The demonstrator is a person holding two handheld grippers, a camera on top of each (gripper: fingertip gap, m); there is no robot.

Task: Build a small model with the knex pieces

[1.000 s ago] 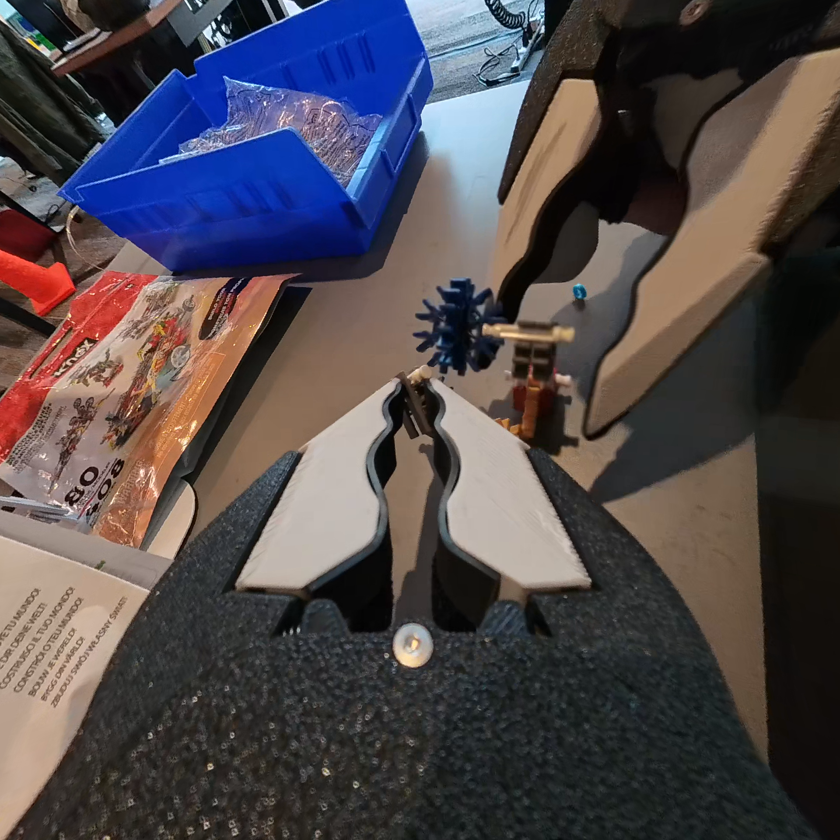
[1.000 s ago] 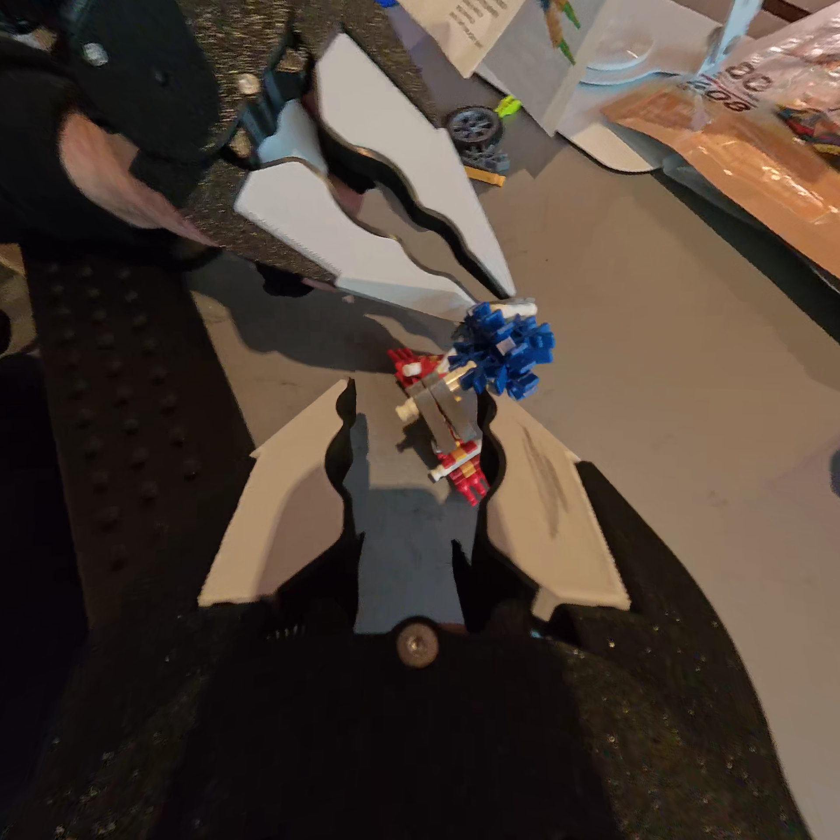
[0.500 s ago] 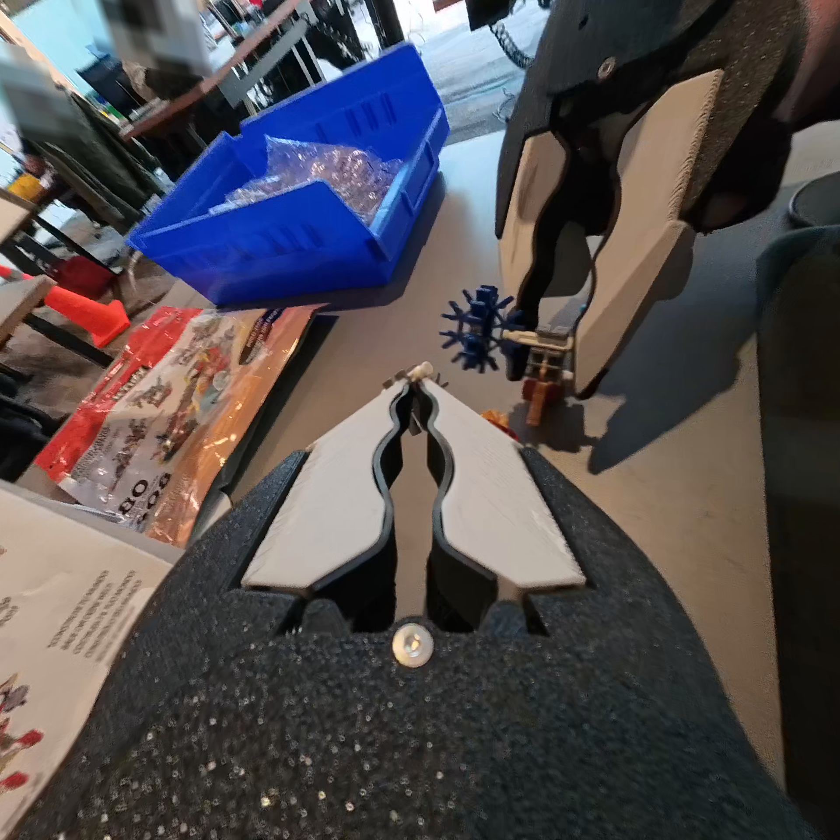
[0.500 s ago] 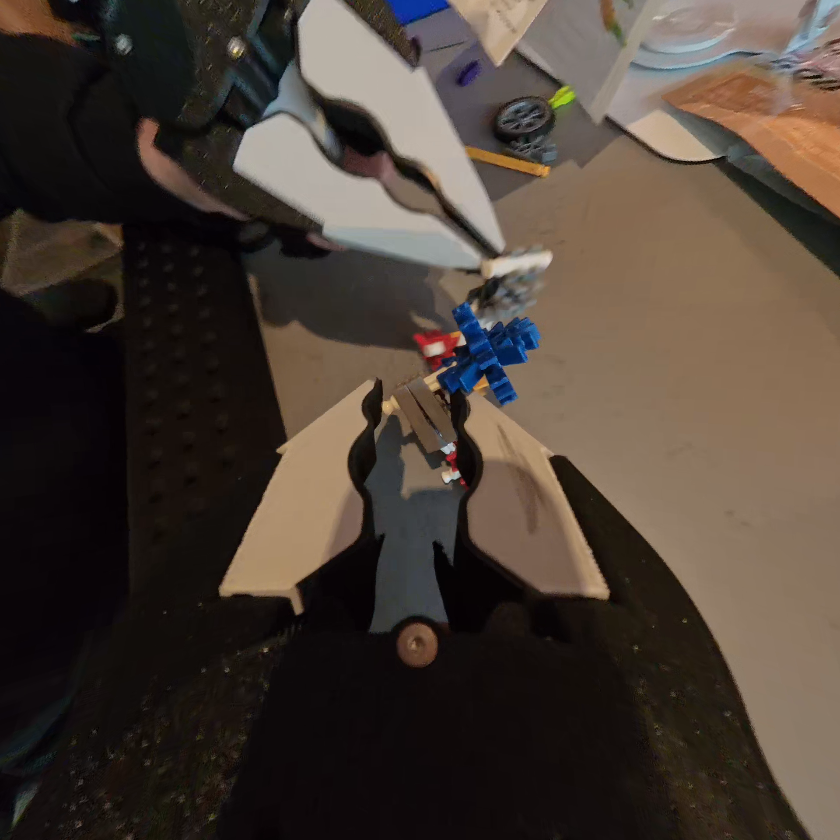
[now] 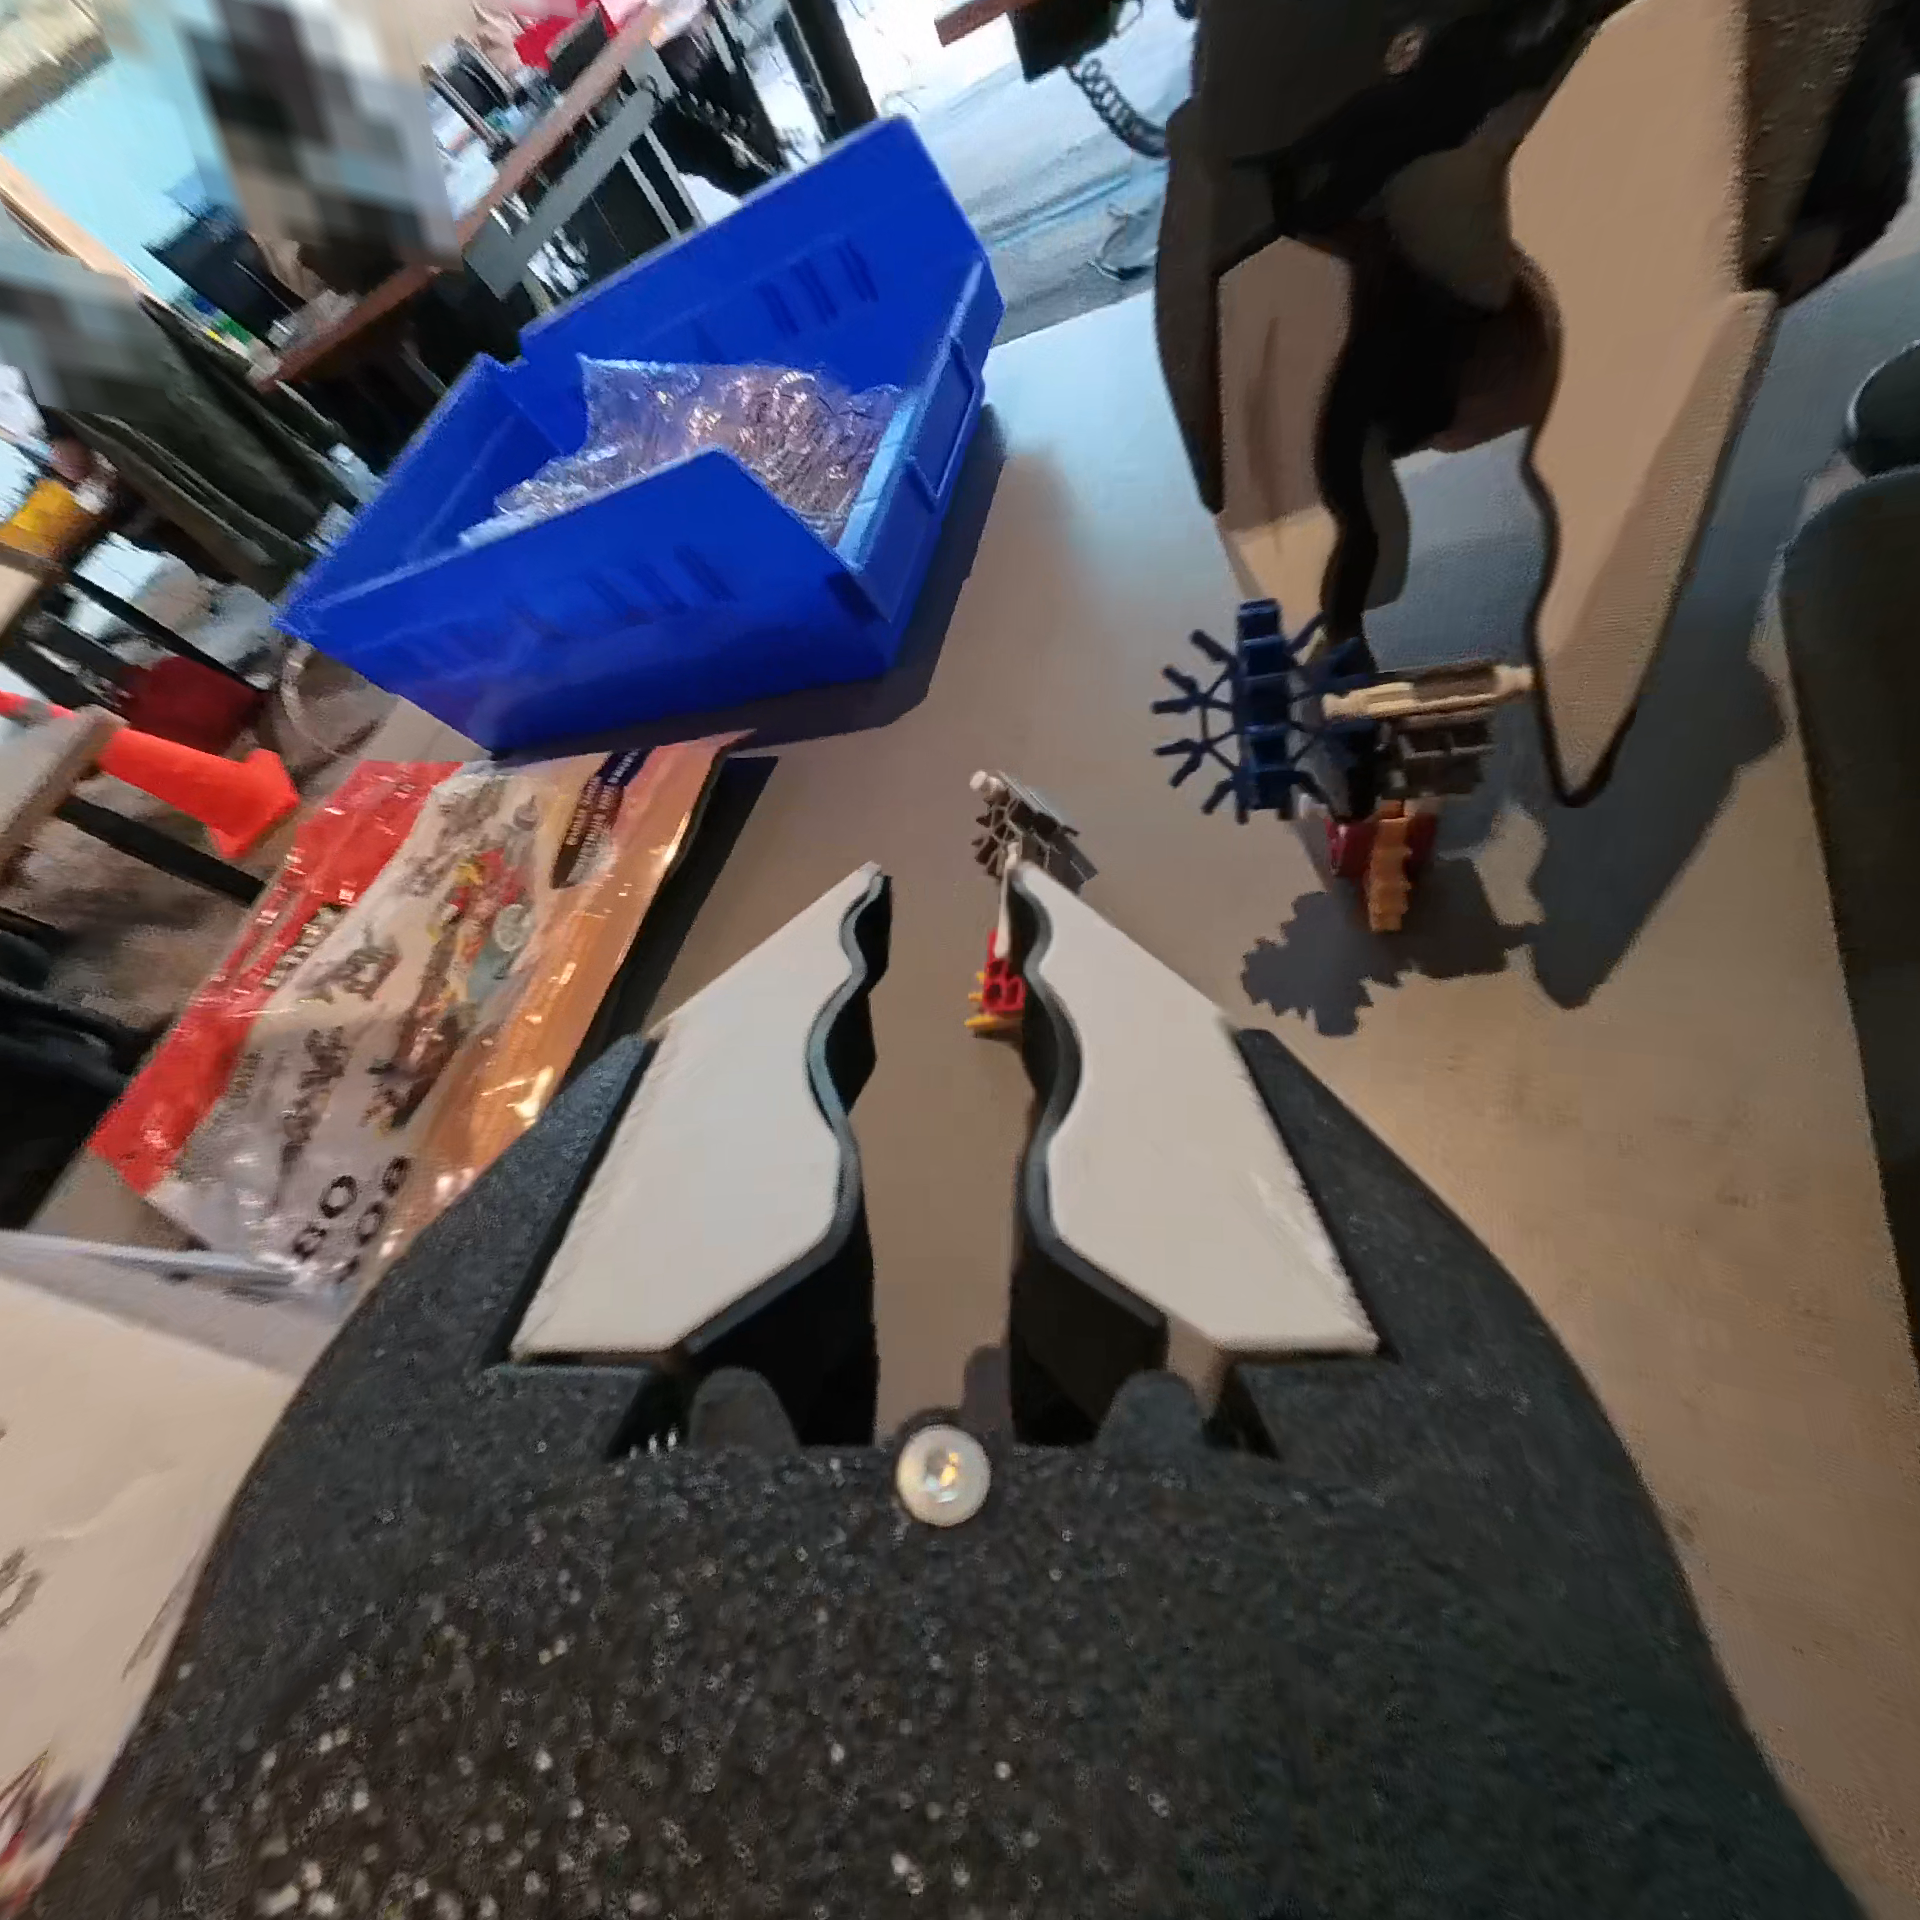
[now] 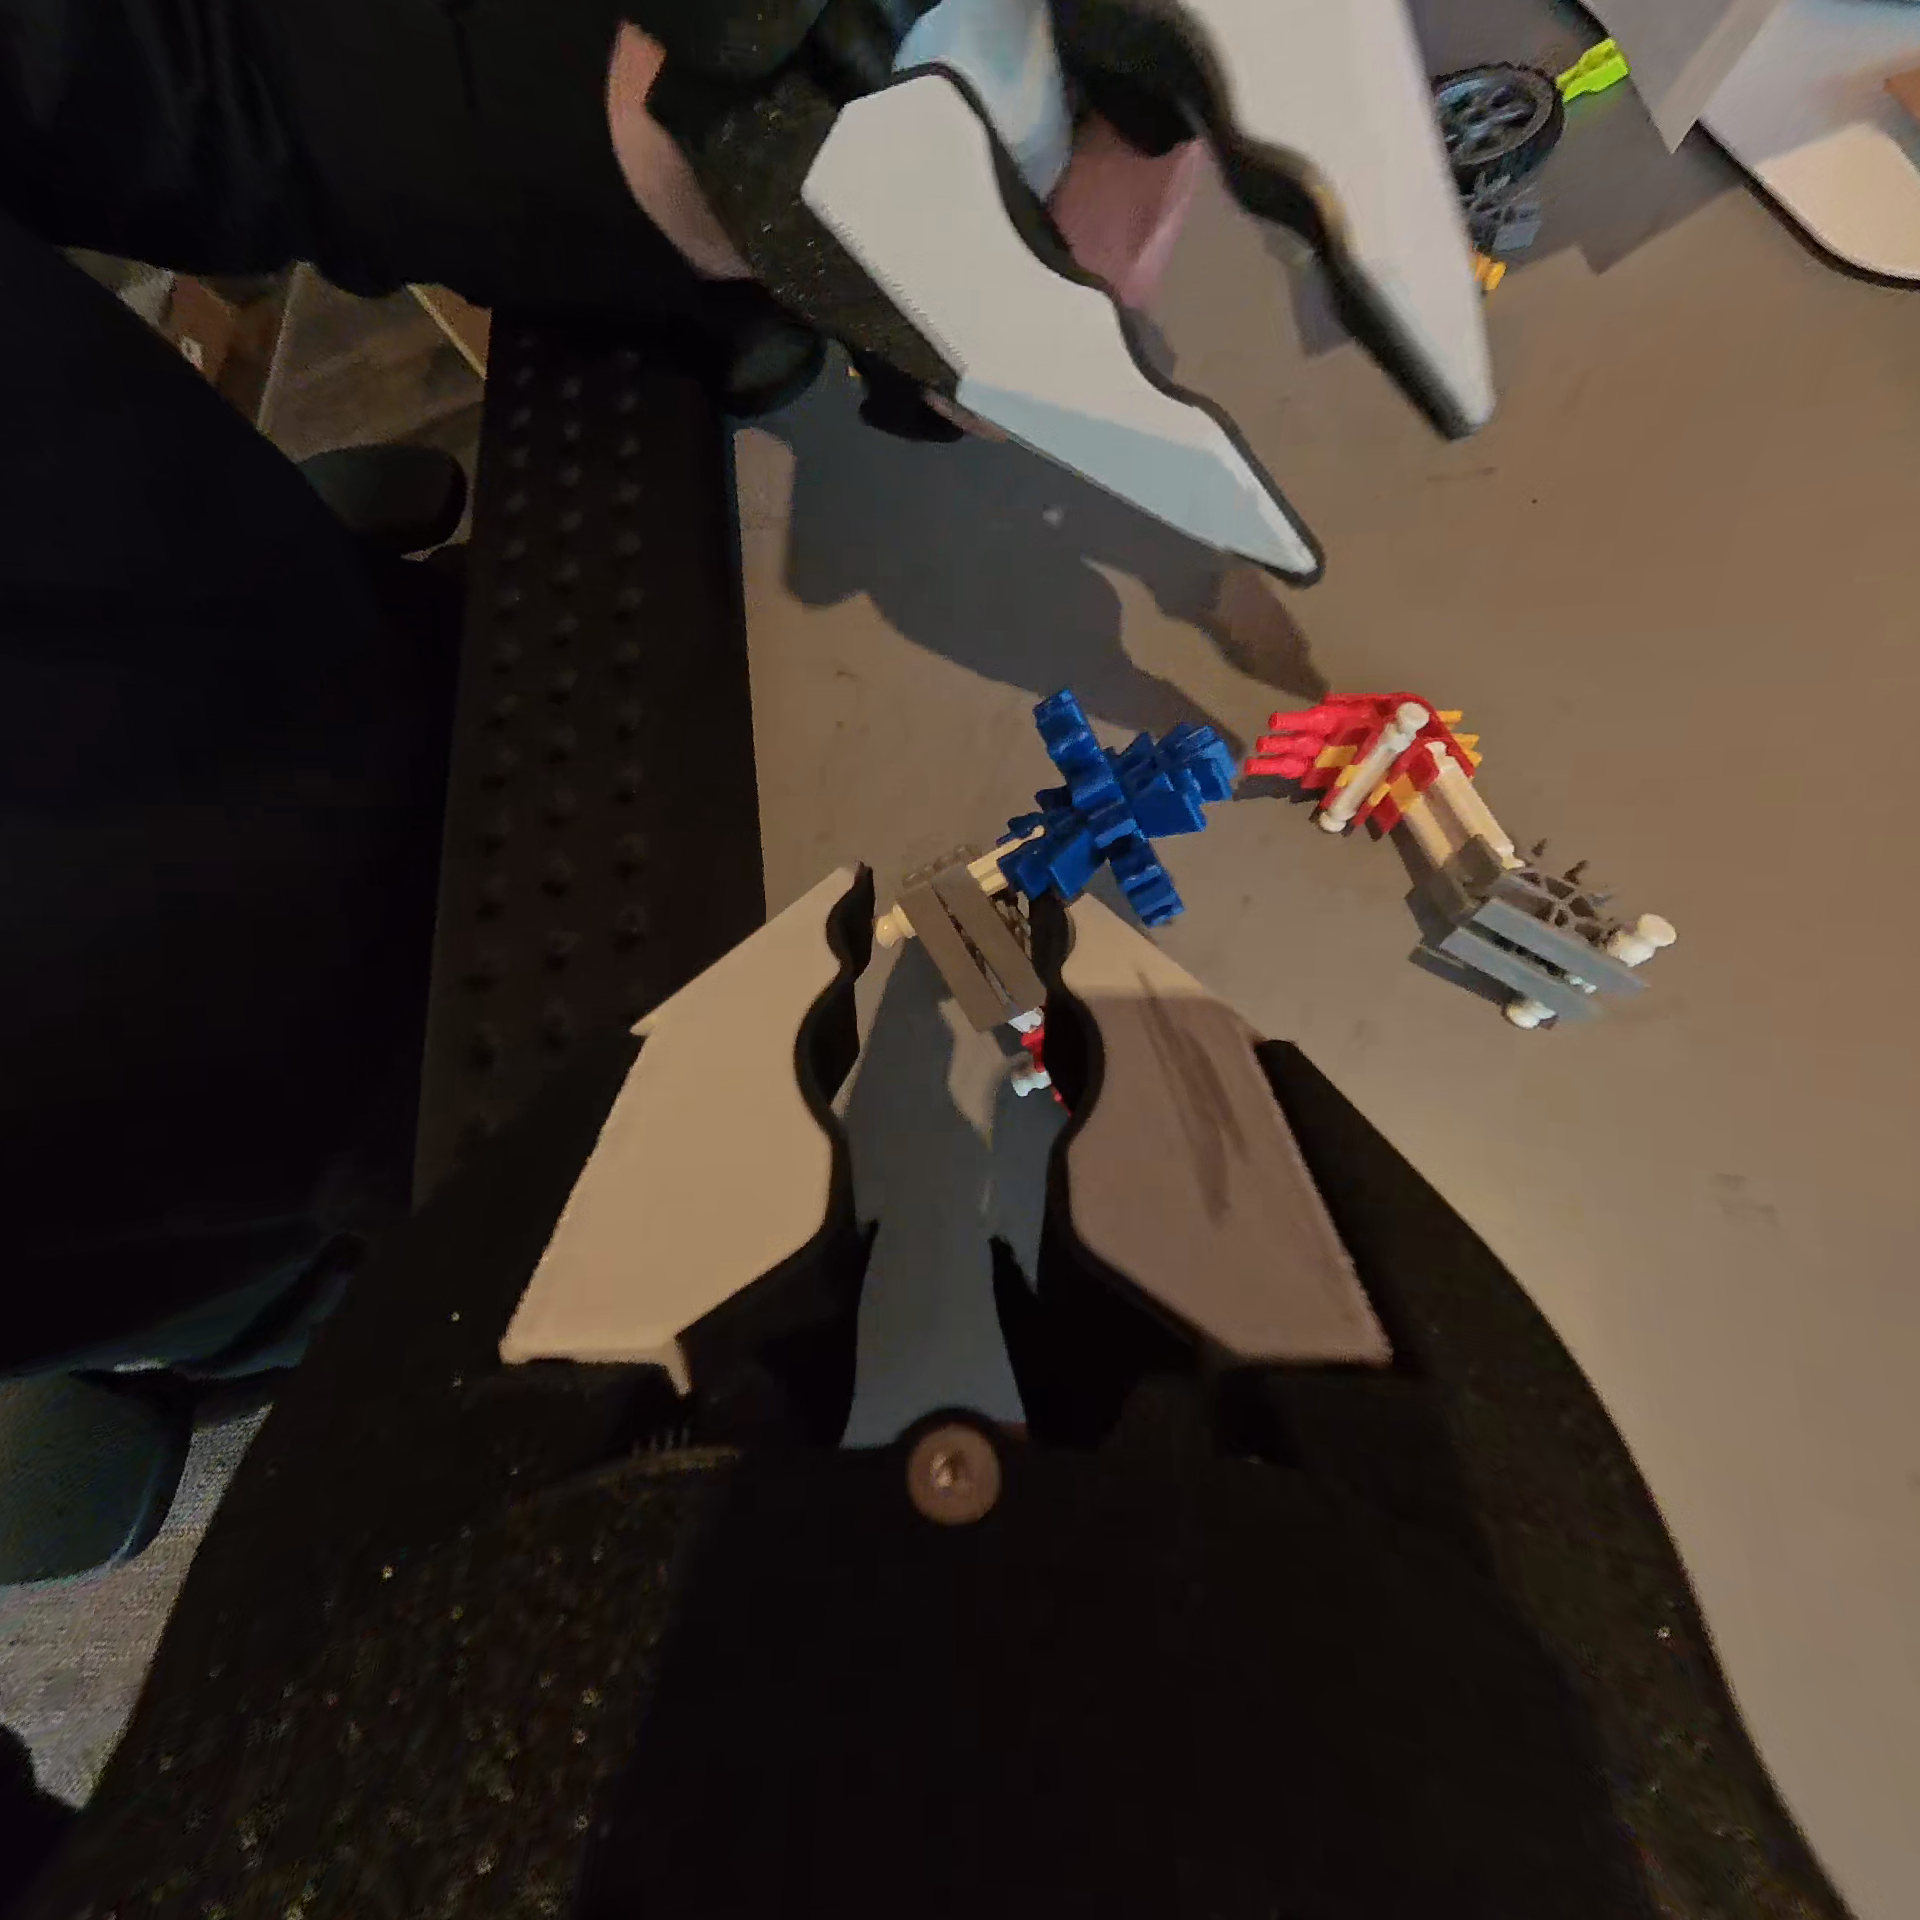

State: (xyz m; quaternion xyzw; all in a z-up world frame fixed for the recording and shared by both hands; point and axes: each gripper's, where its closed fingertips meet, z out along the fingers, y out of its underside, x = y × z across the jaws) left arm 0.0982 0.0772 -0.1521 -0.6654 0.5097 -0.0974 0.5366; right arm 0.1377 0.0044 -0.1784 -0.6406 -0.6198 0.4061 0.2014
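Presently catalogued: one toy piece point(image 6: 1060, 831) of snap-together plastic, with blue toothed wheels on a white rod and a grey block, pinched at the block by the right gripper point(image 6: 951, 909) above the grey table point(image 6: 1558, 1247). A second piece point(image 6: 1444, 831), red, yellow and grey, was noted lying apart on the table, under the left gripper point(image 5: 945, 883), whose jaws were spread. Both were judged light, rigid, easily pulled apart; best held by the blocks.

I see printed words and large digits on the red and orange toy-kit bag point(image 5: 384, 997) lying on the worktop point(image 5: 1558, 1195), and small print on the white paper sheet point(image 5: 94, 1455) beside it.
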